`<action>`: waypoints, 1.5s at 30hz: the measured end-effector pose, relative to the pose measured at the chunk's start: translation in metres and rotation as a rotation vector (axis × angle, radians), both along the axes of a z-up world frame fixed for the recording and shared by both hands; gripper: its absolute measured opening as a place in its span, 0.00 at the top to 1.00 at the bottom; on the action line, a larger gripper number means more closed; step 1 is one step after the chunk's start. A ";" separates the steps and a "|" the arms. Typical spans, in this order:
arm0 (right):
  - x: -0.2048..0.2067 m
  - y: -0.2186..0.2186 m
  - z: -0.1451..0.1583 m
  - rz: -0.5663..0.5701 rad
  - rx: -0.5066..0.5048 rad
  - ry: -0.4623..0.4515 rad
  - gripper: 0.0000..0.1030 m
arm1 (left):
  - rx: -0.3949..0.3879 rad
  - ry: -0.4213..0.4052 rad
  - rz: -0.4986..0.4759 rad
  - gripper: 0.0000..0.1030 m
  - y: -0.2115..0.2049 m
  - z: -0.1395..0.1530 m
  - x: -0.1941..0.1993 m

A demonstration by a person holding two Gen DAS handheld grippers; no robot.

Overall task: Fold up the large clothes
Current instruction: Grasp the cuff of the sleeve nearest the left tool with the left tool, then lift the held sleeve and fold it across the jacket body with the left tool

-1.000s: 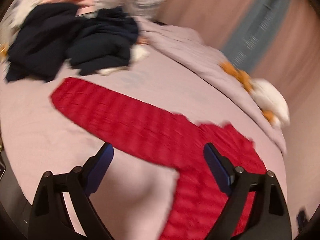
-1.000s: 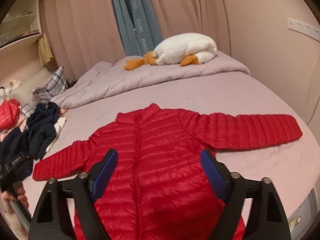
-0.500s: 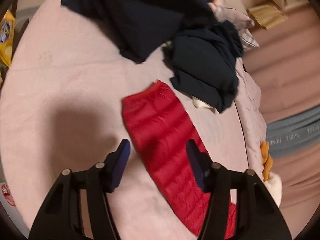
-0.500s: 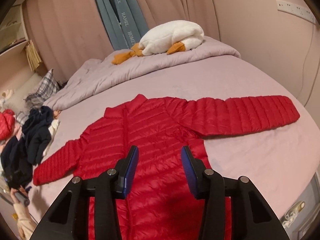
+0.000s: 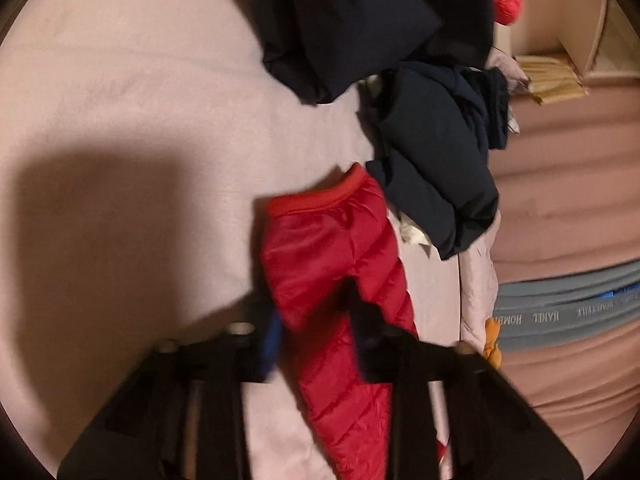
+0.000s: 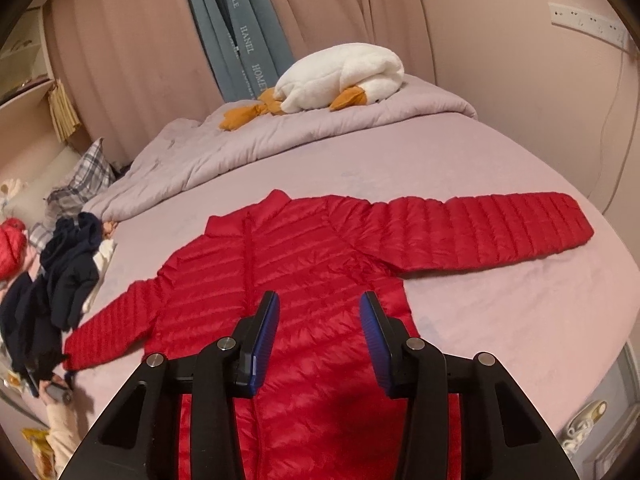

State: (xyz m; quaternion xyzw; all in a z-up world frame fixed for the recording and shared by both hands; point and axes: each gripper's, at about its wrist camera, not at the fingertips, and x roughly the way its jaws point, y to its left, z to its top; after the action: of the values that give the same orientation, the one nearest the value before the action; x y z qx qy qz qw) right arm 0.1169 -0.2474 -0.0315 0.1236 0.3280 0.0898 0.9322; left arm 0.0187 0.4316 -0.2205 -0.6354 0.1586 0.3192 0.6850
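A red quilted jacket (image 6: pixel 304 272) lies spread flat, front up, on the pink bed sheet (image 6: pixel 520 320). One sleeve (image 6: pixel 492 228) reaches right; the other (image 6: pixel 116 332) reaches left. In the left wrist view that left sleeve (image 5: pixel 320 240) runs up to its ribbed cuff (image 5: pixel 316 196). My left gripper (image 5: pixel 316 320) straddles it a little behind the cuff. Its jaws are closing and pinch the bunched fabric. My right gripper (image 6: pixel 320 312) hovers over the jacket's lower body beside the zip, its jaws partly apart with nothing pinched between the blue pads (image 6: pixel 266 332).
A heap of dark navy clothes (image 5: pixel 432 168) lies just beyond the cuff, and also shows (image 6: pixel 68 280) at the bed's left side. A folded quilt (image 6: pixel 240 148) with a white plush goose (image 6: pixel 340 72) lies at the far edge. A plaid pillow (image 6: pixel 88 172) sits far left.
My left gripper swung down along the sleeve to its cuff end, rolled over, and closed from wide open onto the fabric. The right gripper's jaws narrowed; it stayed over the jacket body.
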 end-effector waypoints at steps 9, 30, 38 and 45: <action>-0.003 -0.006 0.002 -0.014 -0.001 -0.011 0.57 | 0.238 -0.017 -0.024 0.93 -0.036 0.092 0.014; -0.020 -0.036 -0.001 -0.080 0.010 -0.036 0.57 | 0.772 -0.219 -0.490 0.93 -0.236 0.284 0.102; -0.025 -0.048 -0.002 -0.113 0.021 -0.046 0.57 | 0.866 -0.245 -0.671 0.93 -0.305 0.297 0.129; -0.029 -0.056 -0.003 -0.140 0.026 -0.051 0.57 | 0.916 -0.243 -0.812 0.93 -0.362 0.297 0.148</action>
State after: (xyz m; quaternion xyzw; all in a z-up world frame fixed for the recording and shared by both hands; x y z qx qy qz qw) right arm 0.0879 -0.3035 -0.0341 0.1558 0.2937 0.0317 0.9426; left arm 0.1670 0.0699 0.0766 -0.1979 0.1555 -0.0057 0.9678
